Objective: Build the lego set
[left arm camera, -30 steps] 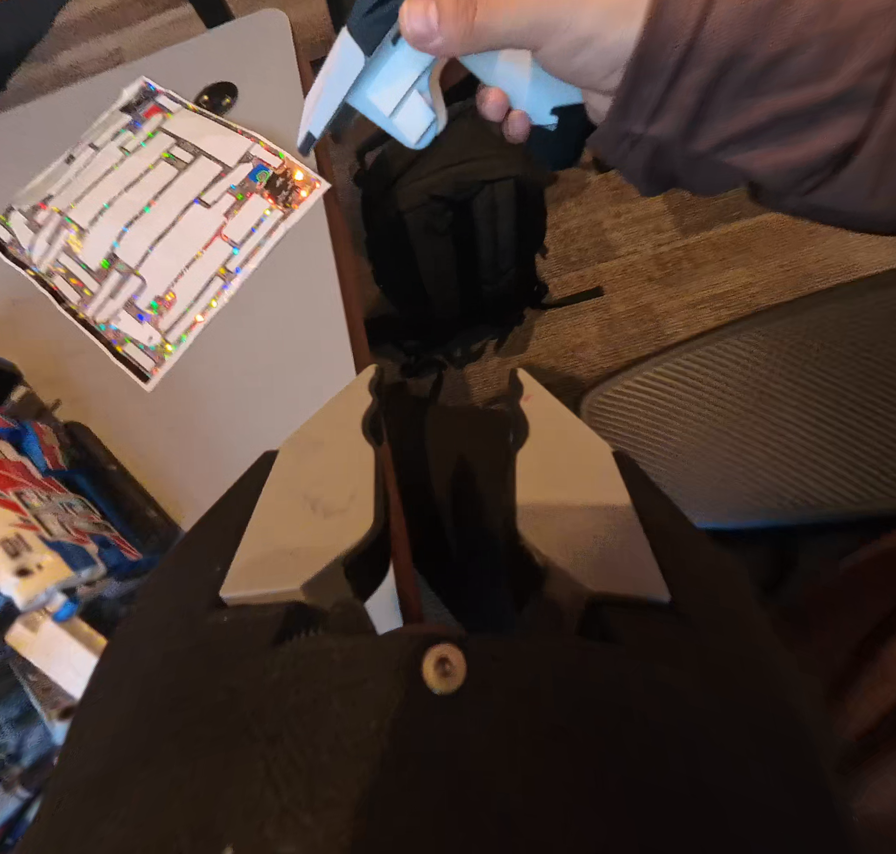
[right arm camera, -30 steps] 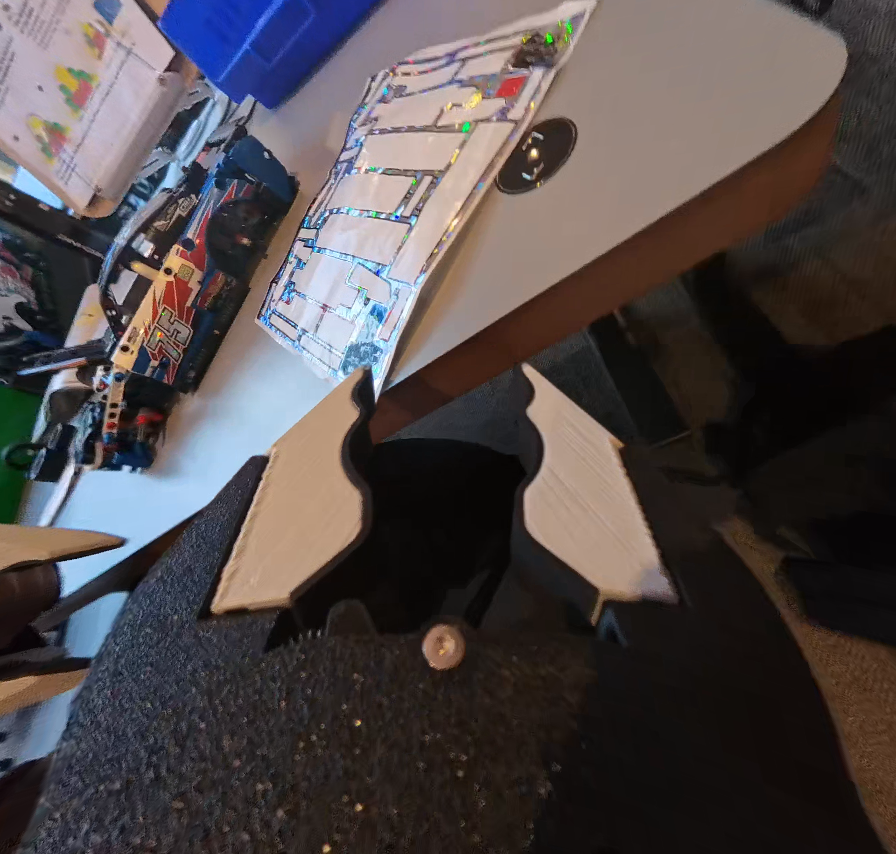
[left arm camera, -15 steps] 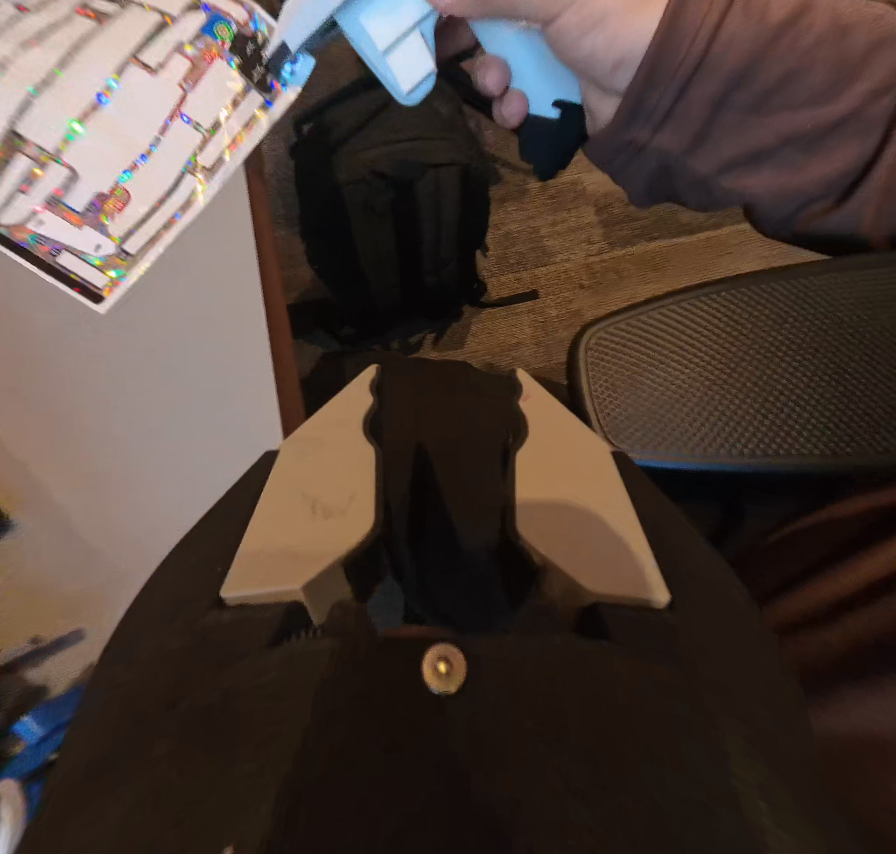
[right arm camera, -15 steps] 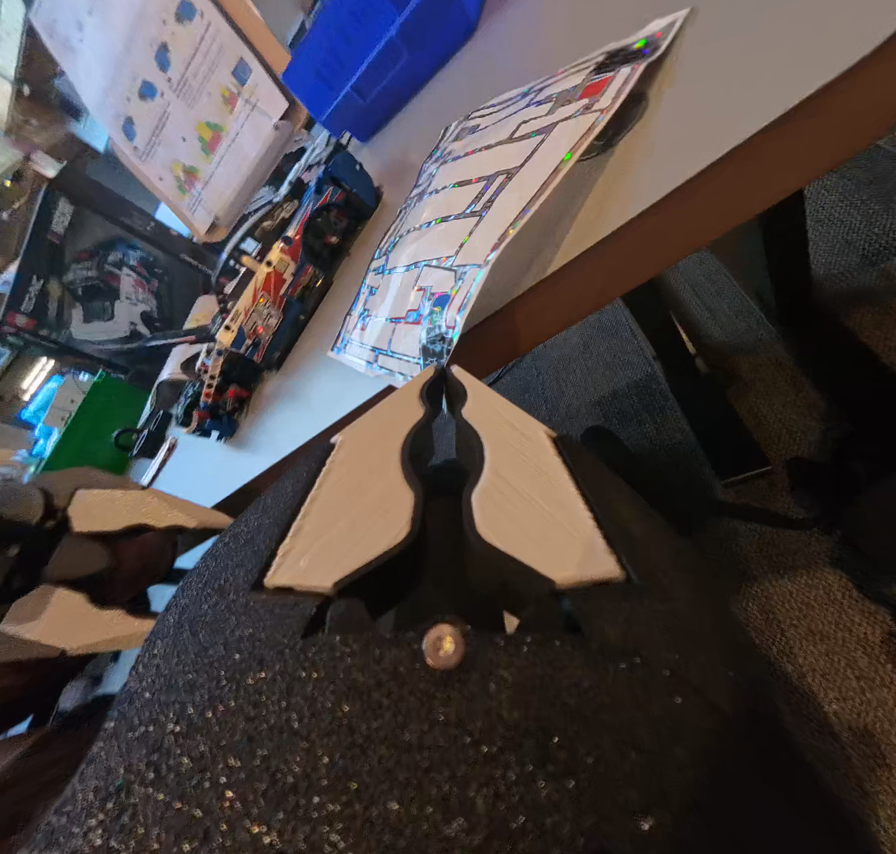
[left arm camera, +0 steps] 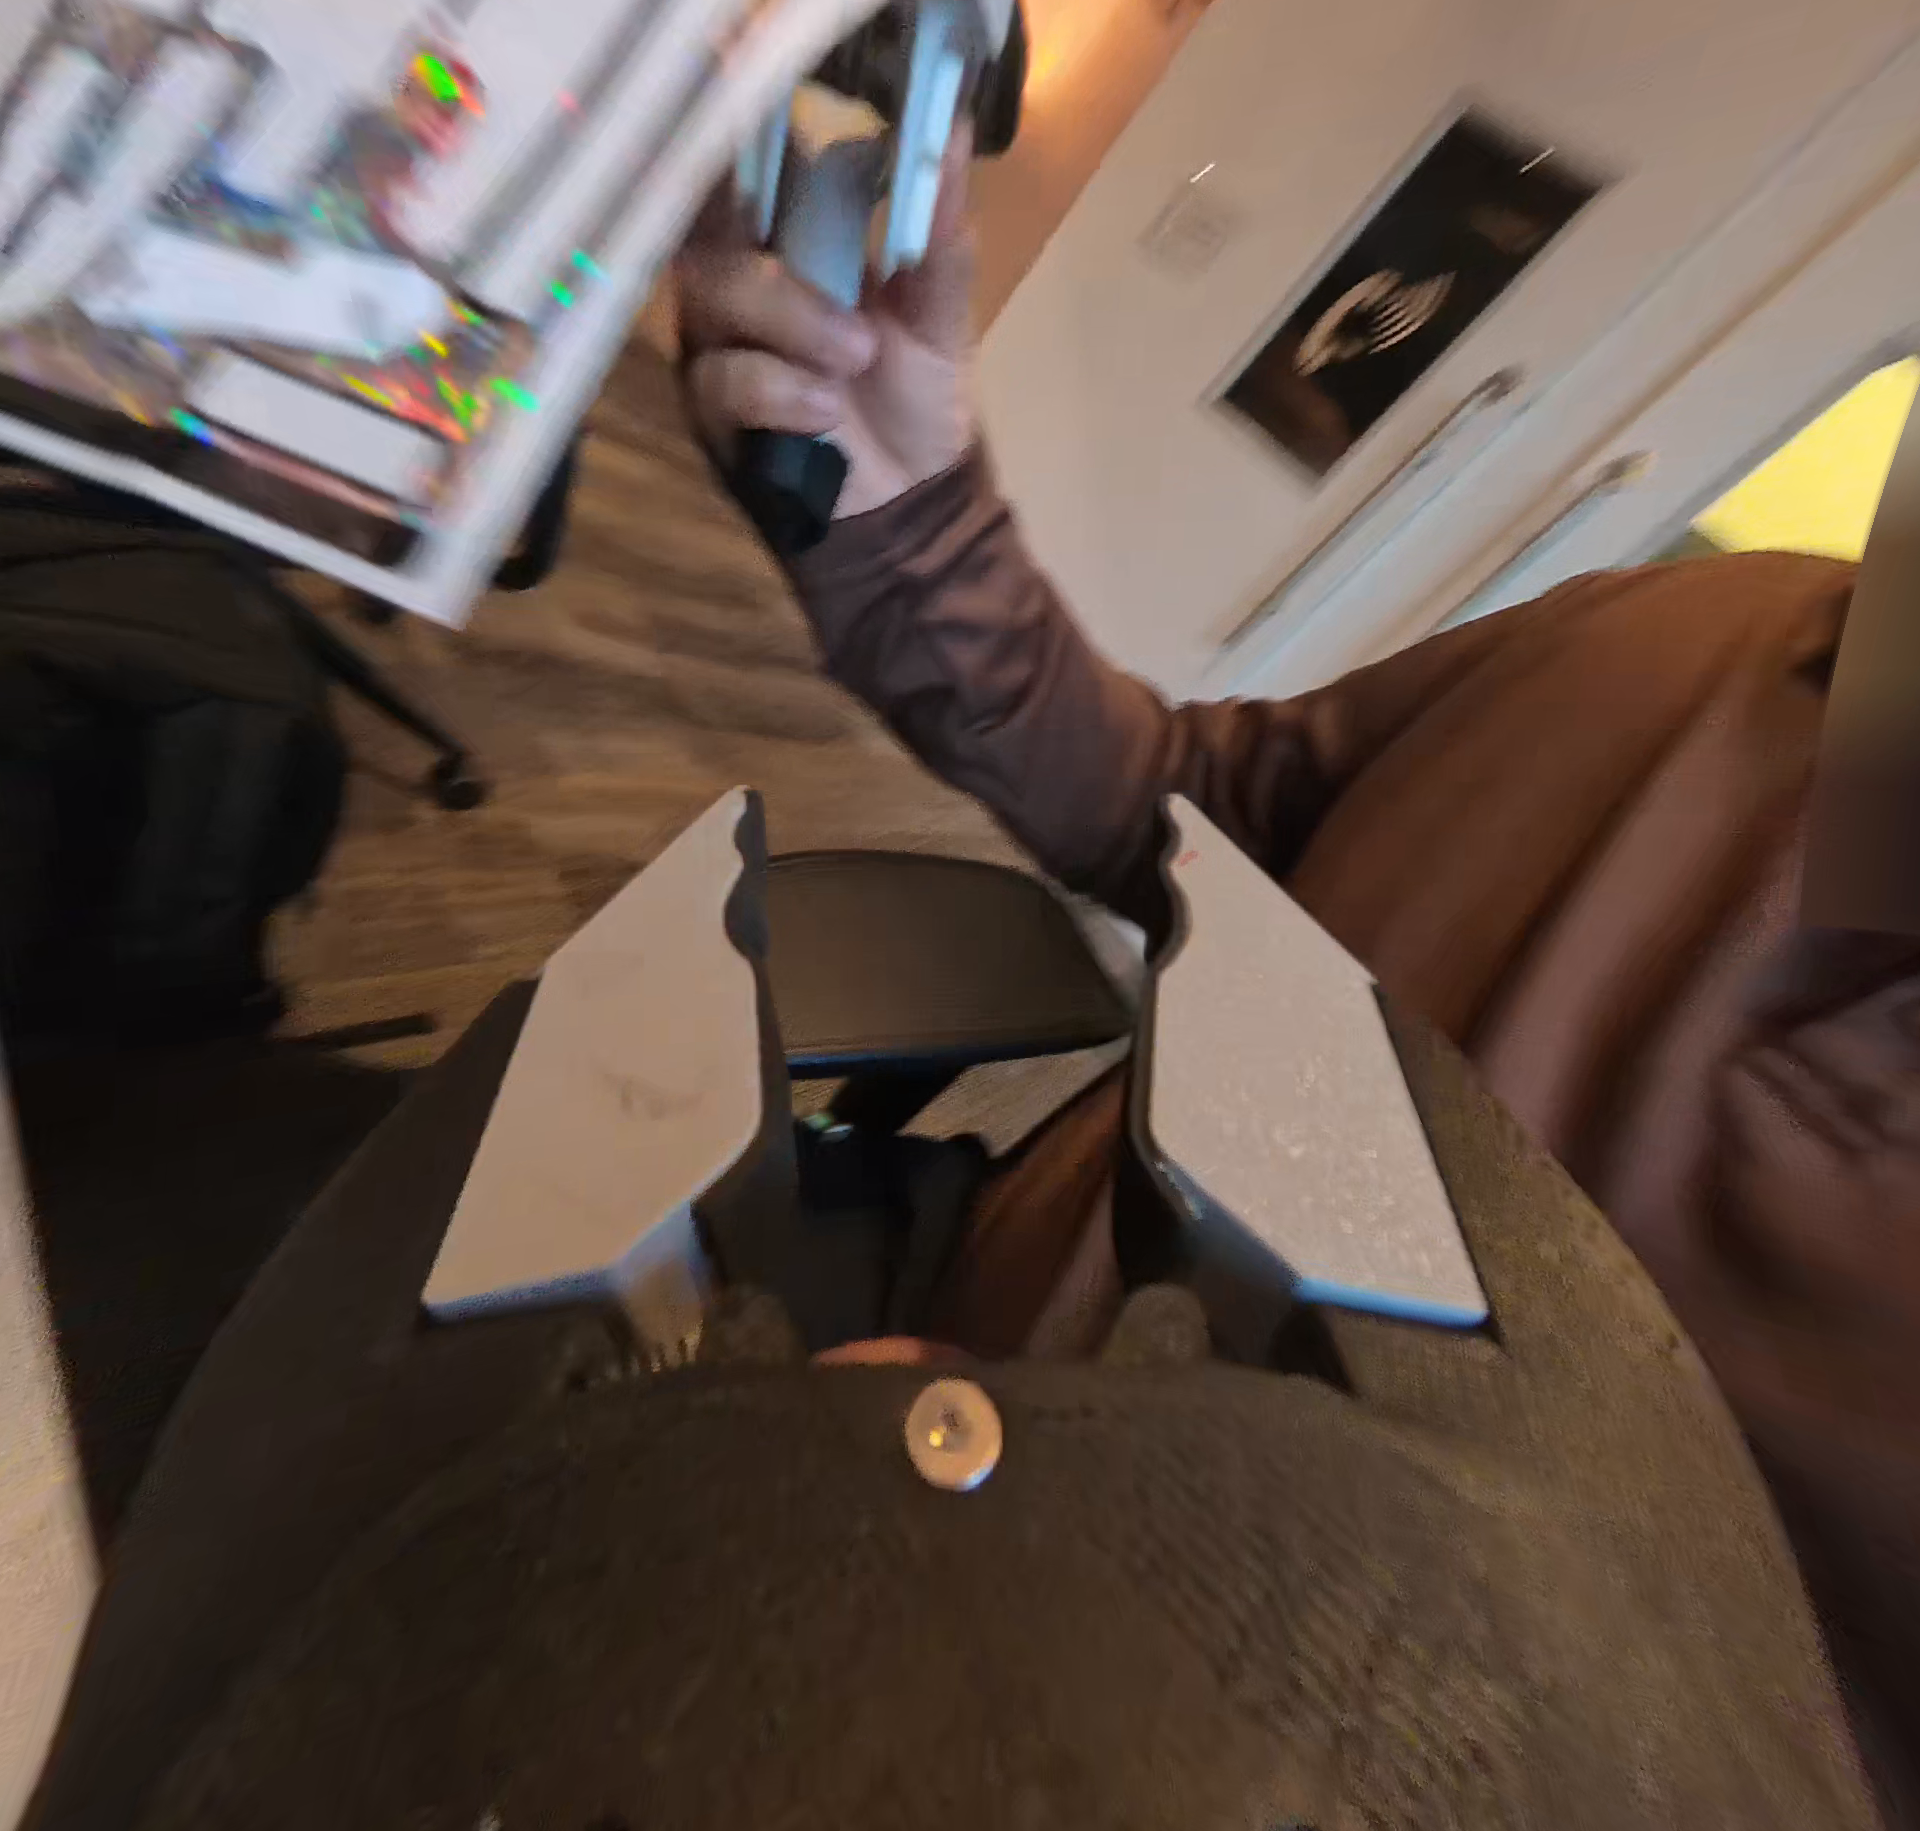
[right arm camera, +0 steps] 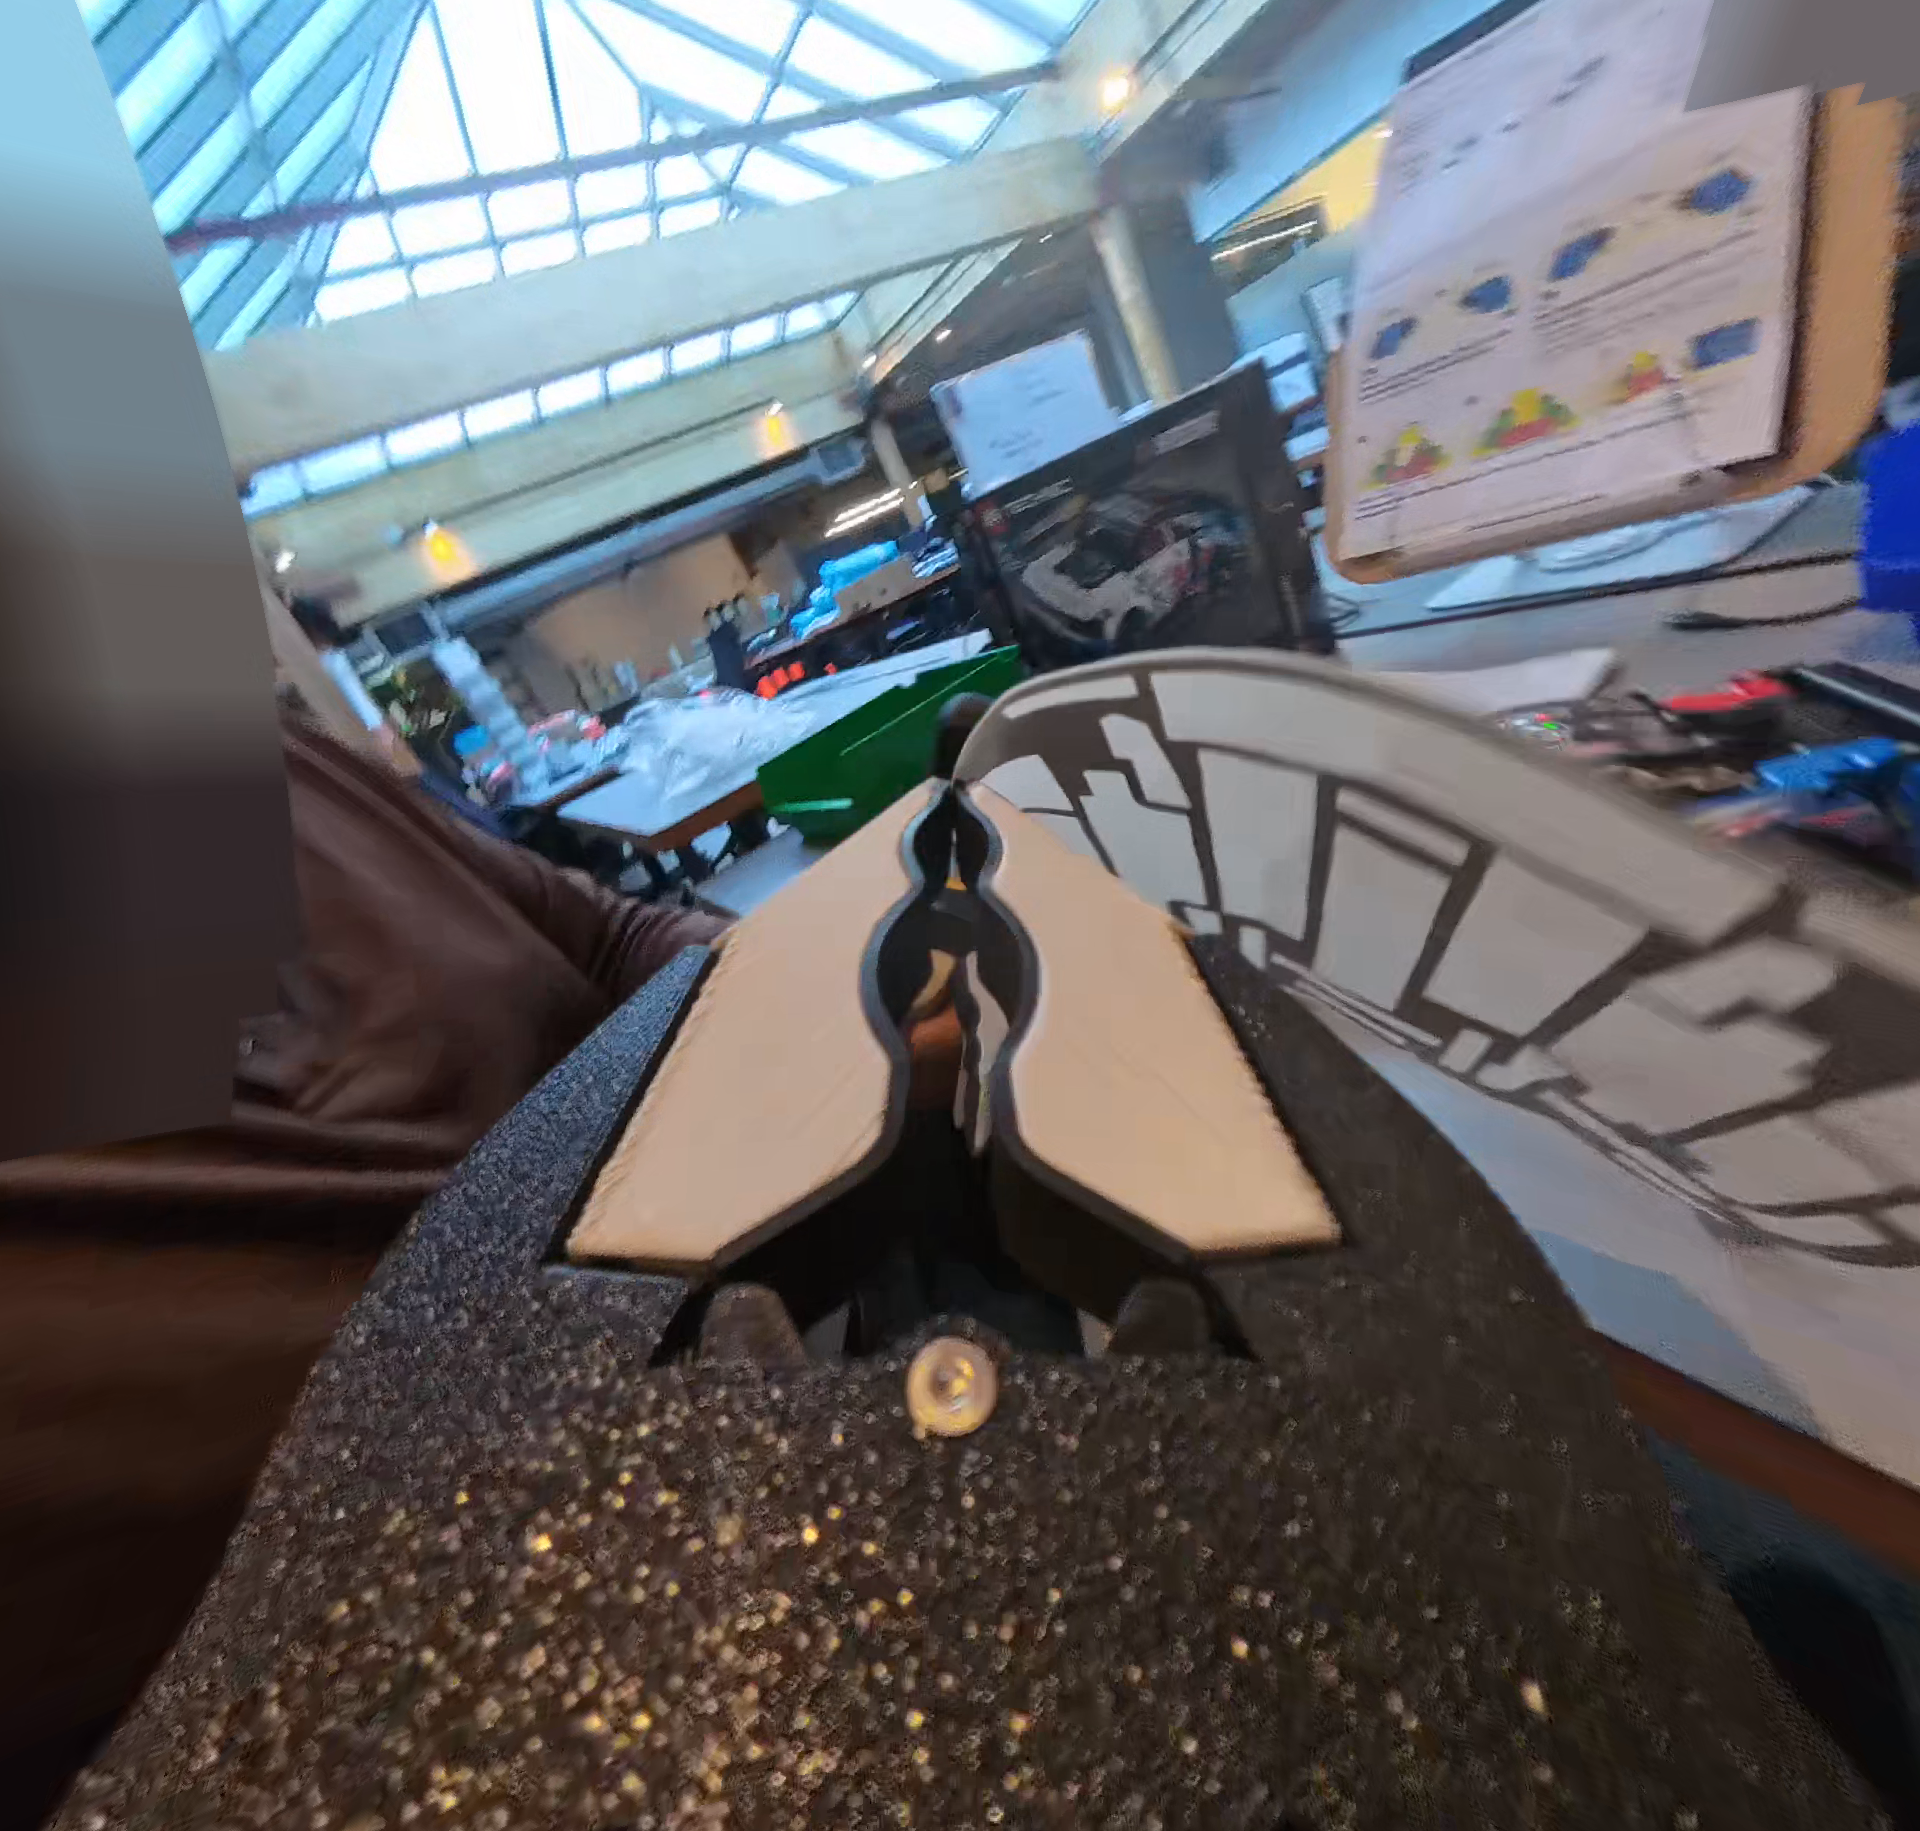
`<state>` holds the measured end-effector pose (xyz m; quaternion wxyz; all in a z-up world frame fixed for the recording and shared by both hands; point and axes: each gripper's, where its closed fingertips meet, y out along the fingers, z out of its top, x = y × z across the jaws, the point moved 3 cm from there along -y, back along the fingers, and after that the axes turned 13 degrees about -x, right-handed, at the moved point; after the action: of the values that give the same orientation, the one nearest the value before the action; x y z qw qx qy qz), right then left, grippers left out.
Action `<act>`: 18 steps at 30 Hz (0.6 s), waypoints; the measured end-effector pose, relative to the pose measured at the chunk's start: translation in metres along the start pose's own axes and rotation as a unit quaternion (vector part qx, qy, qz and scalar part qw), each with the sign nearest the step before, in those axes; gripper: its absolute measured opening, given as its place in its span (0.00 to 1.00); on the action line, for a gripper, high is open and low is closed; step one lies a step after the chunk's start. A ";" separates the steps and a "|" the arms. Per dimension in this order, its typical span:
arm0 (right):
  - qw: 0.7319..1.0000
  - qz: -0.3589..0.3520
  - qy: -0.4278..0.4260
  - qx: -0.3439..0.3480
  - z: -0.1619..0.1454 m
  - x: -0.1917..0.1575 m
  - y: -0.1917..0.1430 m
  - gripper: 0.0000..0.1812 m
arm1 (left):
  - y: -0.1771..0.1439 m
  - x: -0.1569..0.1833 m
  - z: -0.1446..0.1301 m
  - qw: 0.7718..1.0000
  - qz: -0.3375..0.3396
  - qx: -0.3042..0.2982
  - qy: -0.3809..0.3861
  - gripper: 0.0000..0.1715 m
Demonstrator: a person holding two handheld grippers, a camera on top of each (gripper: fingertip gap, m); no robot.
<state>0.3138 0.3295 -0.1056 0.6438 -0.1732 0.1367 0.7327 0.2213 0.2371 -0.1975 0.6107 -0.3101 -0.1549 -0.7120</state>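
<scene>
My right gripper (right arm camera: 951, 792) is shut on one corner of the holographic sticker sheet (right arm camera: 1403, 846). The sheet curves up and away to the right, lifted off the grey table (right arm camera: 1766, 1366). In the left wrist view the same sheet (left arm camera: 312, 223) hangs blurred at the upper left, next to the hand (left arm camera: 821, 358) that holds the right gripper. My left gripper (left arm camera: 956, 805) is wide open with nothing between its pads. It points past the table over a chair seat and the carpet.
A black mesh chair seat (left arm camera: 914, 940) lies just beyond my left fingertips, with a black backpack (left arm camera: 135, 742) on the carpet at the left. An instruction page on a board (right arm camera: 1558, 327), a black box (right arm camera: 1132, 555), a green bin (right arm camera: 883, 742) and a blurred blue model (right arm camera: 1829, 773) show in the right wrist view. My right fingertips sit around 15 cm from my left ones.
My right gripper shut on the sheet's corner and lifted the sheet off the table. My left gripper opened wider and swung up and away from the table.
</scene>
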 end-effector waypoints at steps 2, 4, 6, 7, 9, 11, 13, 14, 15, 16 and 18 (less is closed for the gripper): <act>0.999 0.033 -0.034 -0.008 -0.004 -0.013 0.004 0.00 | -0.004 0.012 0.004 0.997 -0.072 0.032 -0.020 0.48; 0.995 0.088 -0.049 -0.003 -0.009 -0.028 0.005 0.00 | -0.011 0.022 0.012 0.985 -0.149 0.078 -0.048 0.51; 0.989 0.130 -0.069 -0.006 -0.013 -0.042 0.006 0.00 | -0.020 0.031 0.023 0.964 -0.227 0.121 -0.066 0.54; 0.987 0.137 -0.085 -0.013 -0.016 -0.047 0.006 0.00 | -0.025 0.033 0.028 0.955 -0.252 0.141 -0.070 0.54; 0.982 0.145 -0.115 -0.033 -0.022 -0.056 0.006 0.00 | -0.036 0.038 0.035 0.940 -0.285 0.174 -0.072 0.41; 0.976 0.167 -0.131 -0.042 -0.025 -0.067 0.003 0.00 | -0.040 0.038 0.035 0.941 -0.278 0.177 -0.075 0.27; 0.973 0.169 -0.145 -0.061 -0.030 -0.072 0.002 0.00 | -0.047 0.039 0.034 0.944 -0.263 0.190 -0.063 0.12; 0.972 0.164 -0.151 -0.072 -0.033 -0.073 0.003 0.00 | -0.050 0.040 0.033 0.947 -0.254 0.191 -0.053 0.05; 0.972 0.156 -0.155 -0.081 -0.036 -0.072 0.003 0.00 | -0.051 0.040 0.032 0.952 -0.234 0.190 -0.049 0.00; 0.972 0.152 -0.156 -0.086 -0.037 -0.071 0.004 0.00 | -0.050 0.038 0.029 0.961 -0.203 0.180 -0.045 0.00; 0.977 0.131 -0.144 -0.087 -0.037 -0.063 0.004 0.00 | -0.050 0.037 0.025 0.975 -0.149 0.159 -0.033 0.00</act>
<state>0.3197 0.2569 -0.1115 0.5379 -0.1021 -0.0003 0.8368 0.1772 0.2337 -0.1472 0.5333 -0.2061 -0.3305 -0.7509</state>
